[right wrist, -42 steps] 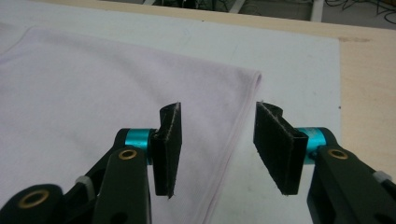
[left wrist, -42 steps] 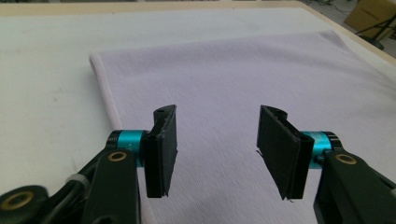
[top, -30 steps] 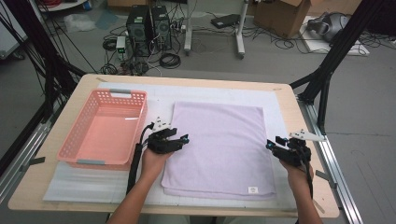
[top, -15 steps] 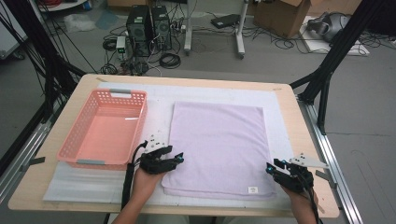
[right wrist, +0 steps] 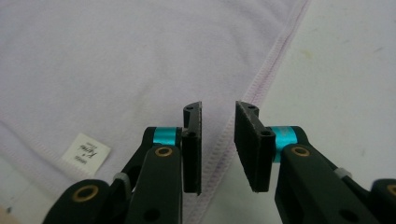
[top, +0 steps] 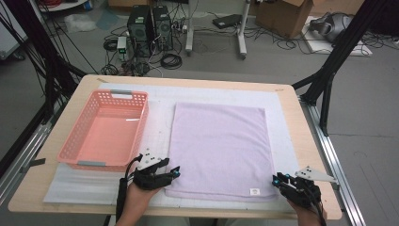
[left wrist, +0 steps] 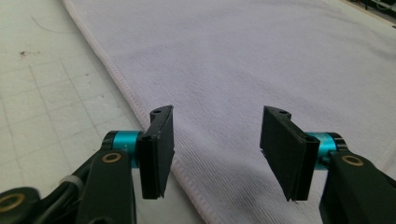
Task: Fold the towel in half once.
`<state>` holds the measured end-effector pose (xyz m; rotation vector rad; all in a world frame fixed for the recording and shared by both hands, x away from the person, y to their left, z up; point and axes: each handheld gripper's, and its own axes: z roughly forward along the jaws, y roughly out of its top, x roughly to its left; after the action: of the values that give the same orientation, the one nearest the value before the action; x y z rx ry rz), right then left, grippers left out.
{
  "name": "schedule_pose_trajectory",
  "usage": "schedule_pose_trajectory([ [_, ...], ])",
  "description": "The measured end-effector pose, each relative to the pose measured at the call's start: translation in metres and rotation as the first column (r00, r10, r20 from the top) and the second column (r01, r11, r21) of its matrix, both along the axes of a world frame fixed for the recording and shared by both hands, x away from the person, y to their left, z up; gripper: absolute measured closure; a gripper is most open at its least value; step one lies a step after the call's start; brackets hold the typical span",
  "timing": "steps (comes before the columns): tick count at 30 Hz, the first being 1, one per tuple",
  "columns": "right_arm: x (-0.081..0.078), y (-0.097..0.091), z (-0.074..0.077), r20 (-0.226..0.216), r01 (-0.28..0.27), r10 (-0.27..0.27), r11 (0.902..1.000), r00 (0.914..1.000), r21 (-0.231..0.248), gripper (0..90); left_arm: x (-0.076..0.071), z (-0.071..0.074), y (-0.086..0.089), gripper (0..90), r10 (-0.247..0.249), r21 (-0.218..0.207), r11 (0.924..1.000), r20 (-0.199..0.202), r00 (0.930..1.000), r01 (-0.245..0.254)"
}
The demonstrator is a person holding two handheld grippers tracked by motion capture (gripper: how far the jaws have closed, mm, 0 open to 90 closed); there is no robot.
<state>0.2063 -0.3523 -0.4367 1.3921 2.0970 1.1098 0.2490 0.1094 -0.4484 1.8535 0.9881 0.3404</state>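
Observation:
A lilac towel [top: 219, 146] lies flat on the white mat, its small white label [top: 254, 191] near its front right corner. My left gripper [top: 175, 172] sits low at the towel's front left corner. In the left gripper view its jaws [left wrist: 217, 116] stand wide apart over the towel [left wrist: 261, 56], and the hem runs under the left one. My right gripper [top: 277, 180] is at the front right corner. Its jaws [right wrist: 218, 109] have just been closing to a narrow gap. The towel's hem [right wrist: 261, 79] lies below that gap and the pads do not press it.
A pink plastic basket [top: 71, 134] stands to the left of the towel, with nothing in it. The white mat [top: 291, 141] covers most of the wooden table [top: 310, 155]. Both hands are close to the table's front edge. Cables and computer cases lie on the floor beyond.
Both hands have slid along the towel's sides toward the front edge of the table. The right gripper's jaws have narrowed.

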Motion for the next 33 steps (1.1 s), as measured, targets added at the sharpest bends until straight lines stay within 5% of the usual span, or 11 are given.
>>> schedule_pose_trajectory([
  [5, -0.001, 0.006, -0.008, -0.052, -0.005, 0.005, 0.9999, 0.9987, -0.012, 70.7, -0.009, 0.0, 0.007, 53.2, -0.002, -0.016, 0.9999, -0.021, 0.9998, 0.001],
  [7, 0.001, 0.008, -0.009, -0.063, 0.005, -0.006, 0.9998, 0.998, -0.019, 84.2, -0.012, 0.003, 0.012, 53.1, 0.01, -0.028, 0.9995, -0.018, 0.9998, -0.011],
  [11, -0.002, 0.008, -0.005, -0.045, -0.003, 0.0, 0.9982, 0.999, -0.059, 87.3, -0.014, 0.003, 0.02, 51.9, 0.029, -0.039, 0.9988, -0.024, 0.9993, -0.03],
  [15, -0.007, 0.003, 0.004, -0.012, 0.04, -0.041, 0.9968, 0.9991, -0.069, 87.5, -0.017, 0.0, 0.022, 51.1, 0.028, -0.04, 0.9987, -0.057, 0.998, -0.031],
  [19, -0.007, 0.005, -0.001, -0.046, 0.023, -0.026, 0.9967, 0.9986, -0.078, 86.6, -0.02, -0.001, 0.021, 51.4, 0.023, -0.032, 0.9992, -0.088, 0.9959, -0.025],
  [23, -0.007, 0.007, -0.002, -0.052, 0.016, -0.019, 0.9983, 0.9985, -0.056, 75.1, -0.023, -0.004, 0.019, 53.2, 0.008, -0.01, 0.9999, -0.113, 0.9935, -0.009],
  [28, -0.007, 0.006, -0.006, -0.065, 0.005, -0.009, 0.998, 0.9979, -0.063, 77.5, -0.026, -0.005, 0.013, 62.0, 0.0, 0.038, 0.9993, -0.102, 0.9948, 0.004],
  [33, -0.007, 0.008, -0.006, -0.058, -0.017, 0.012, 0.9959, 0.9983, -0.089, 85.9, -0.03, -0.003, 0.009, 83.2, 0.006, 0.074, 0.9972, -0.055, 0.9985, -0.002],
])
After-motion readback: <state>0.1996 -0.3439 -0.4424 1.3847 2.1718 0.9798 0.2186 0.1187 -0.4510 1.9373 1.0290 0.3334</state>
